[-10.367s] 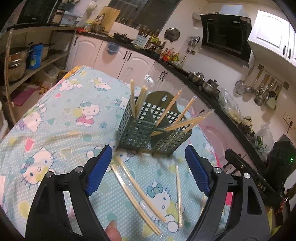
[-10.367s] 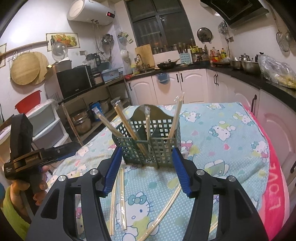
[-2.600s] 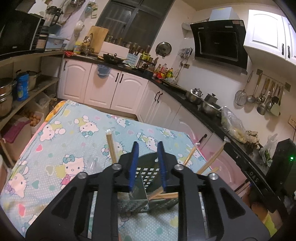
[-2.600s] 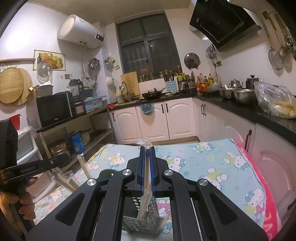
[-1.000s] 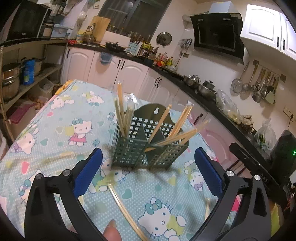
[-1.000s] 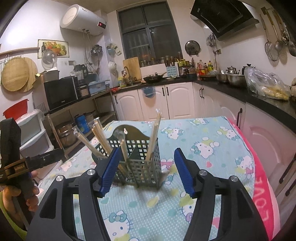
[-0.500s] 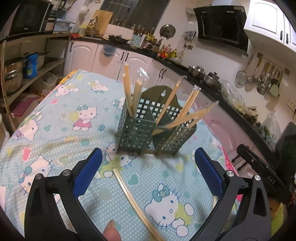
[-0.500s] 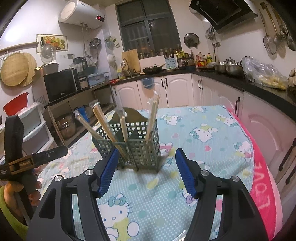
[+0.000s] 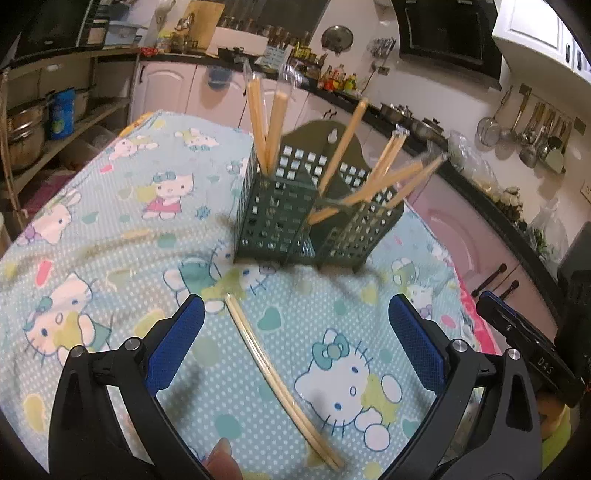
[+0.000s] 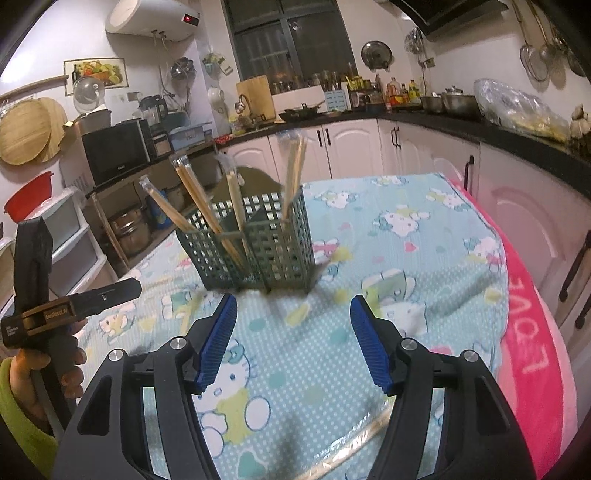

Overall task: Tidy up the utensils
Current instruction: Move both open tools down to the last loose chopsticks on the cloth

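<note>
Compared with a second ago, both grippers have sunk toward the table, so the green basket (image 9: pixel 314 218) now sits higher in each view and more of the cloth fills the lower half. About two and a half seconds ago each gripper was pinched on a wrapped pair of chopsticks above the basket; now those pairs stand inside it.

The left gripper (image 9: pixel 295 343) is spread wide with nothing between its blue pads. A wrapped pair of chopsticks (image 9: pixel 277 384) lies on the Hello Kitty tablecloth (image 9: pixel 110 221) between those pads, running from the centre of the left wrist view down toward the lower right. At the right edge of that view the other tool's black body shows the white letters "DAS".

The right gripper (image 10: pixel 291 339) is also spread, holding nothing. Another wrapped pair (image 10: pixel 354 443) lies on the cloth at the bottom of the right wrist view, partly hidden behind the right finger. The basket (image 10: pixel 251 243) stands at centre, several wrapped pairs leaning out of its compartments. The pink blanket (image 10: pixel 528 332) at the right edge carries the word "LOVE" in pale letters. At the lower left a hand (image 10: pixel 55 369) grips the left tool; its small label is too blurred to read. The water heater (image 10: pixel 151 18) at upper left shows a red display, not readable.
</note>
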Available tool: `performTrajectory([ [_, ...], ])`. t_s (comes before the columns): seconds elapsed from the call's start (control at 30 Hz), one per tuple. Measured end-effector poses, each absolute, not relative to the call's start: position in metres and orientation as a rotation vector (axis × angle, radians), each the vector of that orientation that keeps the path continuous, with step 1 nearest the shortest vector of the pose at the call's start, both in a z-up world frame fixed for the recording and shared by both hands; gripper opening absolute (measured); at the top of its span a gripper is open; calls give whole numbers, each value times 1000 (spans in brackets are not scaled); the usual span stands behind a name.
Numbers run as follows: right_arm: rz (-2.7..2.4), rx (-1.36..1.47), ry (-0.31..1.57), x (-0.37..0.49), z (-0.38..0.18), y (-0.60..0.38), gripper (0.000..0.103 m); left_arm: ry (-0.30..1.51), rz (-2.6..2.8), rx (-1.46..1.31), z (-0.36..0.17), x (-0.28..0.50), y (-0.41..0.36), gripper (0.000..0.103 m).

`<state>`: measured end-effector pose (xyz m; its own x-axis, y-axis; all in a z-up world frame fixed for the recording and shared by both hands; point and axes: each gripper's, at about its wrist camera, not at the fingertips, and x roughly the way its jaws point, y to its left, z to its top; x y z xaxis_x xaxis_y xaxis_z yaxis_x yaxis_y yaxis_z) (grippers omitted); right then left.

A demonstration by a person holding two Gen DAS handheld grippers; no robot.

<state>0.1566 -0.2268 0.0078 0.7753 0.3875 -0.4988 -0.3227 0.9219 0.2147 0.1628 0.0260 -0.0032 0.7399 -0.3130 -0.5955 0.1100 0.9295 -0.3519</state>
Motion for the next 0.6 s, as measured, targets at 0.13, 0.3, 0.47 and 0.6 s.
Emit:
performTrajectory([
  [0.13, 381, 125, 592, 152, -1, -230, 62, 733, -237, -303, -14, 162, 24, 91],
  [0.3, 371, 130, 619, 146, -10, -236, 62, 769, -236, -311, -26, 164, 23, 91],
  [0.47, 360, 133, 648, 141, -18, -241, 62, 807, -247, -320, -38, 167, 20, 91],
  [0.6, 343, 136, 675, 136, -26, -250, 62, 835, -254, -339, -47, 169, 18, 91],
])
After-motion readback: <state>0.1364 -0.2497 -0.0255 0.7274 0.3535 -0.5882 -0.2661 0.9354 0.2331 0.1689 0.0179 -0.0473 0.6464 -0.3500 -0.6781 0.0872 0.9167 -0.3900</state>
